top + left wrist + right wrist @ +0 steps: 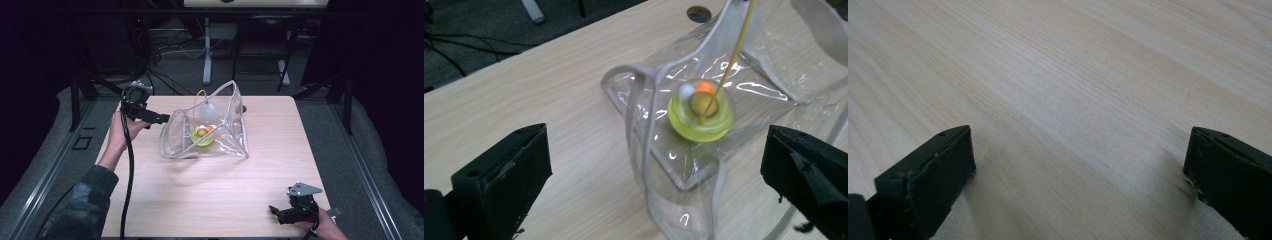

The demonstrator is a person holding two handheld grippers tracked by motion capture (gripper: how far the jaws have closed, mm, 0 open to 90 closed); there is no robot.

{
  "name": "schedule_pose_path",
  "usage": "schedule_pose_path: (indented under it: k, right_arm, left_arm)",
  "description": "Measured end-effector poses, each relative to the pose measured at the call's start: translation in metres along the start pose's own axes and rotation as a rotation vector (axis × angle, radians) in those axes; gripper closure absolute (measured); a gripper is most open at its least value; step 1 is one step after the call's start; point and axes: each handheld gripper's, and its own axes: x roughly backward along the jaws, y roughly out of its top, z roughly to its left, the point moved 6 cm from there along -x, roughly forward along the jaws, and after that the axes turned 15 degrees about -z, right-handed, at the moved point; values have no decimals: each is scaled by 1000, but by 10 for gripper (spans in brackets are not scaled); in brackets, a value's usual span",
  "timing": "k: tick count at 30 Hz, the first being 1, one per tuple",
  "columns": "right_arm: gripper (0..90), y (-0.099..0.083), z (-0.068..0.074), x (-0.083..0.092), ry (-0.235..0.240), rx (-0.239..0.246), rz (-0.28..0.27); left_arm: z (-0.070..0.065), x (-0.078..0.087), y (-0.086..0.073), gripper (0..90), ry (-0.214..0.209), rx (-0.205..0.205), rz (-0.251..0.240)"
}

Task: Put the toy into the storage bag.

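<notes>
Left gripper [161, 119] held level just left of clear bag [220, 135], jaws wide, nothing between. Bag sits mid-table [210, 200], yellow toy [700, 116] inside. Right gripper [274, 212] rests low at near right corner, jaws wide, empty.

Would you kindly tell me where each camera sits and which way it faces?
High view: above the person's side, looking forward and down at the table; both forearms, left gripper and right gripper show.
Left gripper view: on the left gripper, jaws open, facing the clear bag with the yellow toy.
Right gripper view: on the right gripper, jaws open, facing bare tabletop.
High and left gripper views share bag and toy.
</notes>
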Motion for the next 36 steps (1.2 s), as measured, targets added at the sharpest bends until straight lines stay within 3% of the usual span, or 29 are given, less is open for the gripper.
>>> schedule_pose_path:
  k: [8,15,36]
  right_arm:
    - [0,0,0,0,-1,1,4]
    - [0,0,0,0,-2,1,3]
    - [0,0,0,0,0,-1,1]
  left_arm:
    - [20,13,-21,0,35,33,-24]
    - [31,21,-46,0,52,48,-5]
    - [55,12,-142,0,81,135,91]
